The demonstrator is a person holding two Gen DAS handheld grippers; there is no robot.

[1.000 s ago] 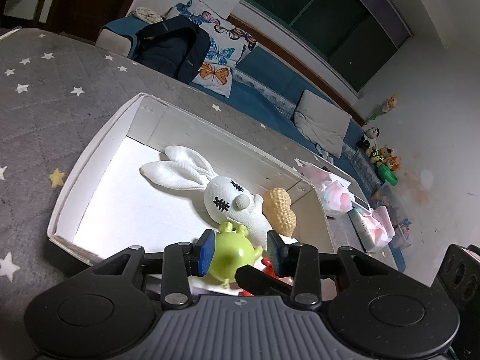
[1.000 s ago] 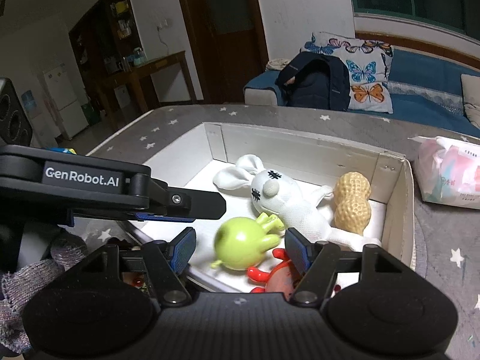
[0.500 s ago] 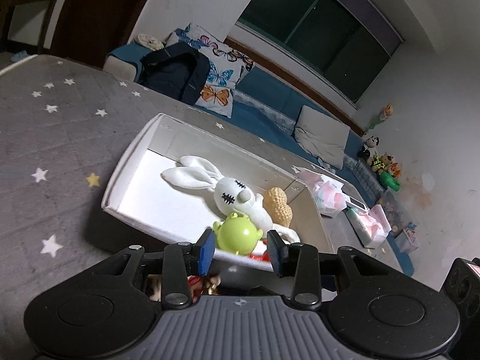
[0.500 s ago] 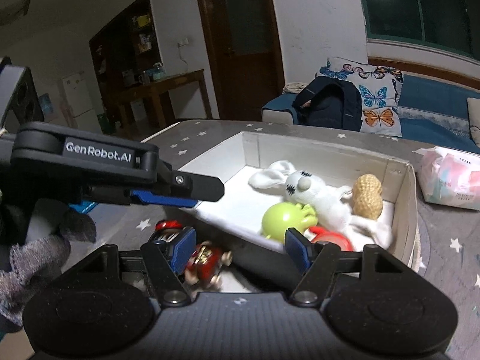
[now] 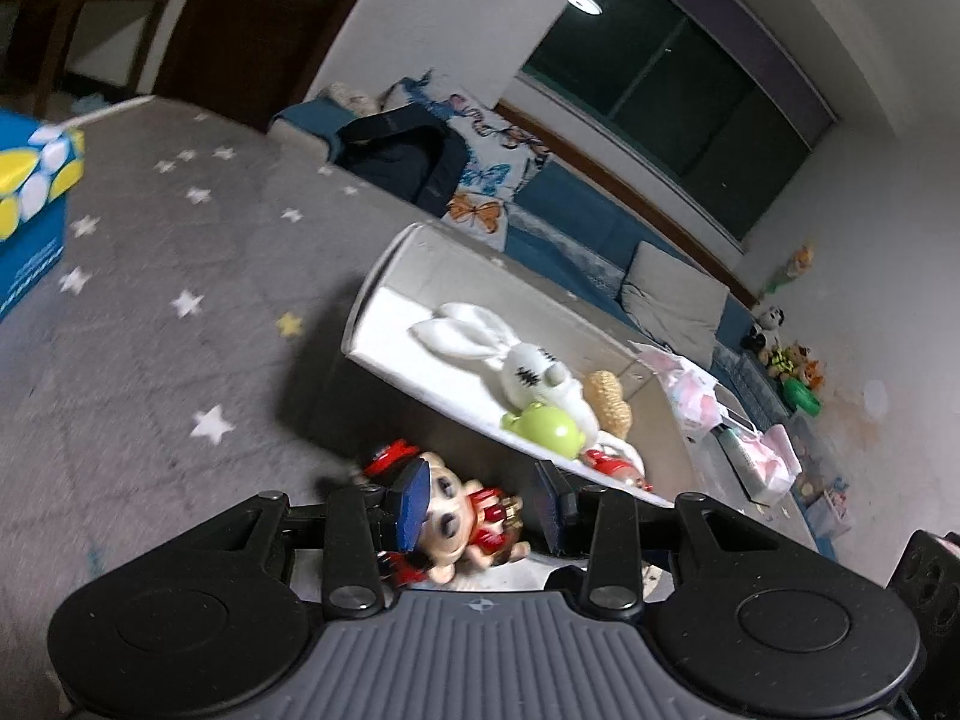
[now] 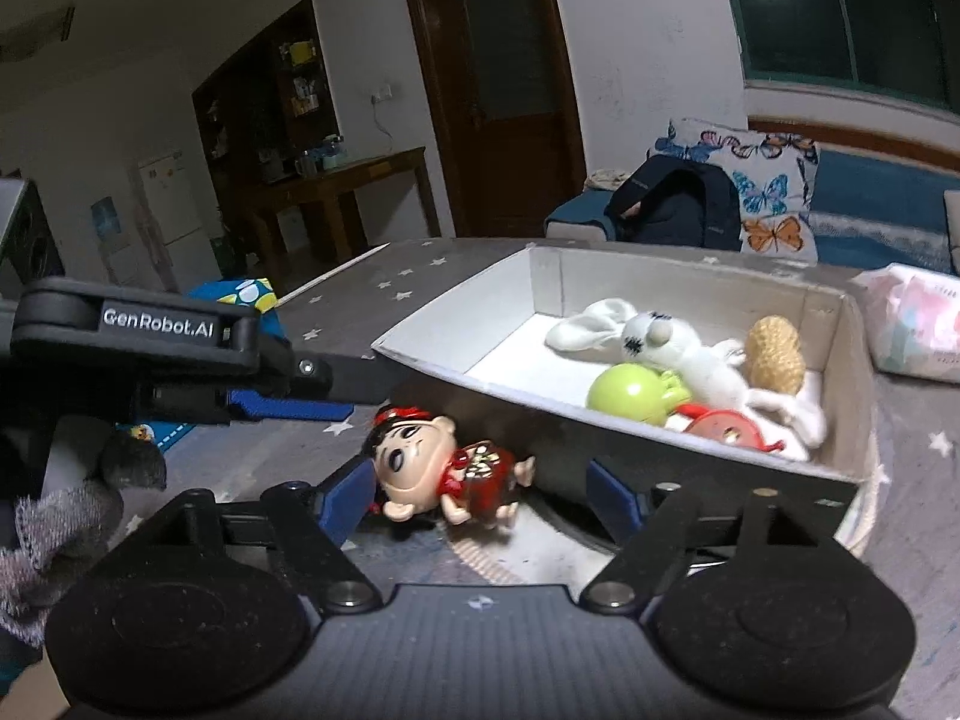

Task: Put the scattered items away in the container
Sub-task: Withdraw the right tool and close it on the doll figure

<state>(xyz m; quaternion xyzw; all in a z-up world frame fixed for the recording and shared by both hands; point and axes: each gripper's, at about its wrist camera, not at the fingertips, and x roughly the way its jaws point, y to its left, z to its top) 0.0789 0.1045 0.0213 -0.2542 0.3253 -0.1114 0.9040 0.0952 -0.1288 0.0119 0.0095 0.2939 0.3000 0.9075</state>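
A small doll in red clothes point(image 5: 462, 525) point(image 6: 438, 468) lies on the grey starred cloth just outside the white box point(image 5: 384, 282) point(image 6: 708, 462), against its near wall. Both grippers are open around it. My left gripper point(image 5: 480, 507) has the doll between its fingers, and my right gripper point(image 6: 480, 495) frames it too, neither closed. The left gripper body point(image 6: 180, 348) shows at the left of the right wrist view. Inside the box lie a white rabbit plush point(image 6: 660, 342), a green toy point(image 6: 630, 393), a peanut toy point(image 6: 774, 354) and a red toy point(image 6: 726, 429).
A blue and yellow tissue box point(image 5: 30, 204) stands on the table at the left. Pink wrapped packs point(image 6: 912, 324) lie right of the box. A sofa with a dark backpack point(image 6: 672, 204) and butterfly cushion is behind the table.
Both grippers pulled back from over the box and dropped toward the table. The green toy now lies in the box, and the doll outside the box has come between the fingers.
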